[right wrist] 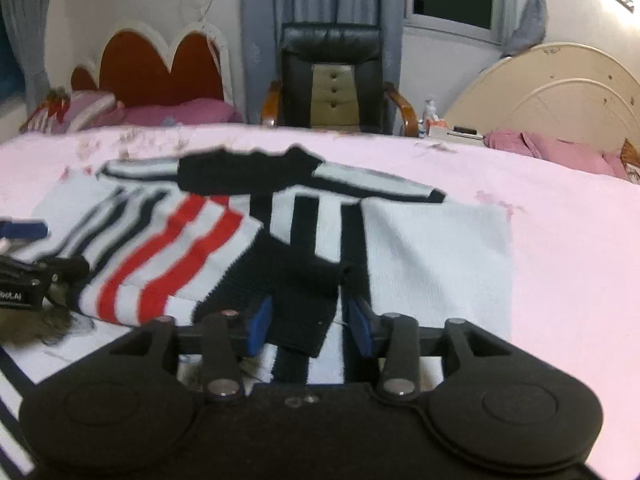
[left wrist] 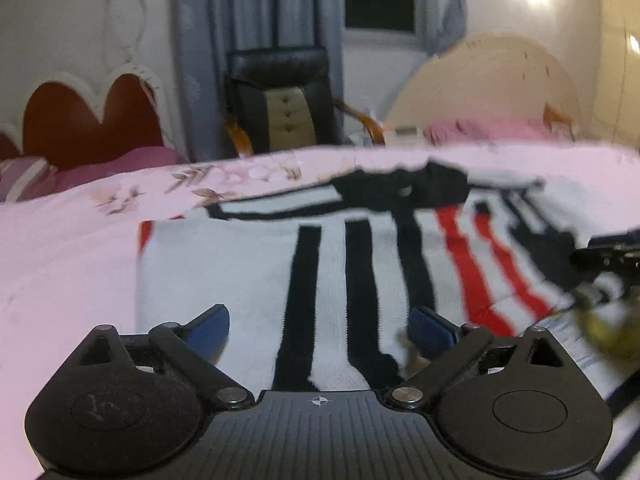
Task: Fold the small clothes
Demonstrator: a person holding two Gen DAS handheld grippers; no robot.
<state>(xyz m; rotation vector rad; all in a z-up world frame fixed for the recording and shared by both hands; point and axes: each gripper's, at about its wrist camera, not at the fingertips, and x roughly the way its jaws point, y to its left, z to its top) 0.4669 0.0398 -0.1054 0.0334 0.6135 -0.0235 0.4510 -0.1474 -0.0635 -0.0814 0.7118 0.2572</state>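
A small white knit sweater (left wrist: 224, 264) with black and red stripes lies on the pink bedspread (left wrist: 60, 248), partly folded. My left gripper (left wrist: 320, 326) is open just above its near hem, nothing between the blue pads (left wrist: 208, 326). In the right wrist view the sweater (right wrist: 432, 256) has a red-striped sleeve folded across it, and its black cuff (right wrist: 296, 292) lies between the pads of my right gripper (right wrist: 310, 322), which stand apart on either side of it. The left gripper shows at the left edge of the right wrist view (right wrist: 24, 252).
A black office chair (right wrist: 332, 80) stands behind the bed, between a red headboard (right wrist: 160, 68) and a cream headboard (right wrist: 560, 96). Pink pillows (right wrist: 560, 148) lie at the far right. A striped sheet edge (right wrist: 12, 400) shows near the bottom left.
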